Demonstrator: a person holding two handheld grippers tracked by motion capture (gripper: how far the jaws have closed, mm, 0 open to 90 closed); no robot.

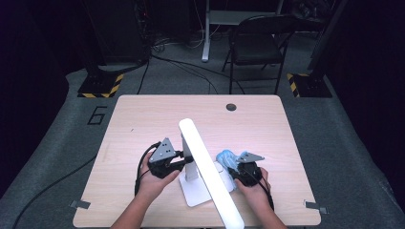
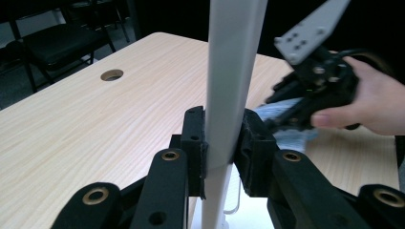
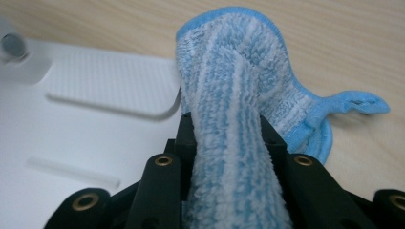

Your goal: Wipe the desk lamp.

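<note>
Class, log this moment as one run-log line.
left hand-held gripper: shut on white desk lamp's upright post | right hand-held gripper: shut on blue striped microfibre cloth | cloth beside lamp base

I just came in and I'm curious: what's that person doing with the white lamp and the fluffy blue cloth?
A person at the wooden table holds a gripper in each hand. The left gripper is shut on the upright post of the white desk lamp, keeping it steady. The right gripper pinches a blue striped cloth beside the lamp's base. It looks like the lamp is about to be wiped.
</note>
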